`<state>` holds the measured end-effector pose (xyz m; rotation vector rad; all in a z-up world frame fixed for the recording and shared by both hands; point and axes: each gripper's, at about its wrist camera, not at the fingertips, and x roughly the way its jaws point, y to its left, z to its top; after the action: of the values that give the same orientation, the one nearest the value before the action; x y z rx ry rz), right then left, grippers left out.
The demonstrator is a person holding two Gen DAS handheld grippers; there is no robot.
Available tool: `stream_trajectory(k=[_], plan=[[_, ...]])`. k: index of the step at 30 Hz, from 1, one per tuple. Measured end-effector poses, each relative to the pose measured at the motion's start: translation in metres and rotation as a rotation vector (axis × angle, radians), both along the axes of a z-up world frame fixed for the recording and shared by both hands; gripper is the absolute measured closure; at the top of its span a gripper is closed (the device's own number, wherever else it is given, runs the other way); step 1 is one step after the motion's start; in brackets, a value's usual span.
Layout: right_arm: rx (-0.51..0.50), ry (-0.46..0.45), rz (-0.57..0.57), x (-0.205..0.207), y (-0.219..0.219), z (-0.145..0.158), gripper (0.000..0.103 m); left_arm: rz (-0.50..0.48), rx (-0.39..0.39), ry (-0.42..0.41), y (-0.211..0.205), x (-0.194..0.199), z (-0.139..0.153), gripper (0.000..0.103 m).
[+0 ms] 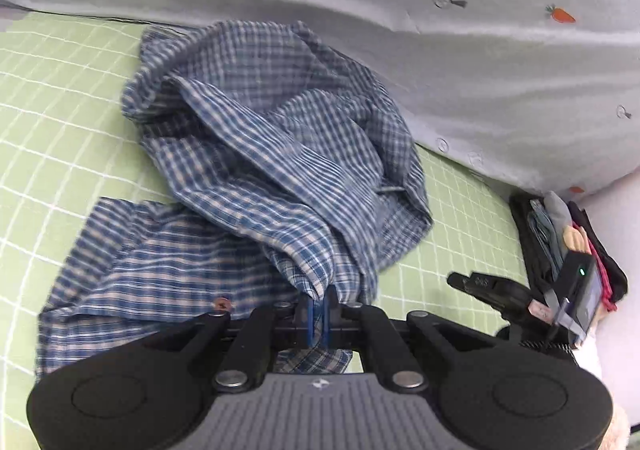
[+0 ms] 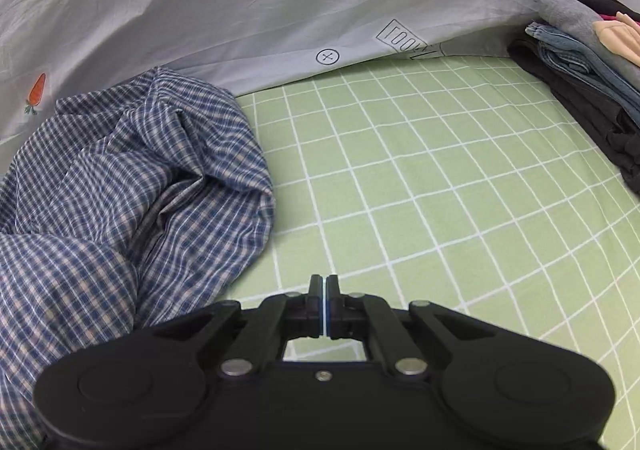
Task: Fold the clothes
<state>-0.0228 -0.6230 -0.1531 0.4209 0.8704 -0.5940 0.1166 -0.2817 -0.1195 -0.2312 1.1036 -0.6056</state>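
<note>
the blue-and-white checked shirt [image 1: 256, 153] lies crumpled in a loose heap on the green bed sheet [image 1: 52, 117] with its white grid lines, and it serves as the landmark here. behind the shirt, touching its far edge, a grey quilt [image 1: 460, 49] printed with small orange carrots rises in a long fold. the near part of the shirt spreads flatter toward the left, and a small brown button [image 1: 221, 304] shows on that flat panel.

the left gripper [image 1: 320, 314] sits at the near edge of the shirt, its jaws pressed together on a pinch of the checked cloth; the fabric runs up taut from the blue pads [image 1: 312, 320] into the heap, and a bit of it hangs out below them.

the right gripper [image 2: 323, 290] is to the right of the shirt, just clear of its edge, over bare sheet. its jaws are together with nothing between them, only a thin pale line showing where the pads meet. in the left wrist view this same gripper appears to the right of the shirt, black with a small green light on it.

well to the right of the shirt, at the edge of the bed, stands a stack of folded clothes [image 2: 580, 61]: dark pieces at the bottom, denim and grey above, something peach-coloured on top.
</note>
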Motion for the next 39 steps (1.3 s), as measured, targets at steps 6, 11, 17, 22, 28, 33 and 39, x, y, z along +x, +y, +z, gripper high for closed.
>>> stream_trajectory(k=[6,11,17,22,28,33,39], plan=[[0.0,0.024,0.068,-0.001,0.021,-0.005,0.1,0.247,0.141,-0.062,0.057,0.045,-0.002,0.099],[0.001,0.041,0.101,0.003,0.033,-0.006,0.097,0.366,0.266,0.002,0.083,0.065,-0.029,0.096],[0.003,0.013,0.118,-0.001,0.052,0.0,0.064,0.411,0.196,-0.076,0.089,0.034,-0.004,0.085],[0.049,0.003,0.148,0.007,0.075,-0.006,0.024,0.338,0.172,-0.157,0.074,0.003,0.024,0.041],[0.055,0.003,0.217,0.027,0.103,-0.015,0.012,0.203,0.111,-0.203,0.048,-0.019,0.033,0.033],[0.004,0.045,0.321,0.048,0.123,-0.025,0.006,0.163,0.093,-0.138,0.031,-0.019,0.018,0.033],[-0.085,0.03,0.388,0.054,0.136,-0.024,0.025,0.134,0.109,-0.113,0.023,-0.017,0.014,0.033]])
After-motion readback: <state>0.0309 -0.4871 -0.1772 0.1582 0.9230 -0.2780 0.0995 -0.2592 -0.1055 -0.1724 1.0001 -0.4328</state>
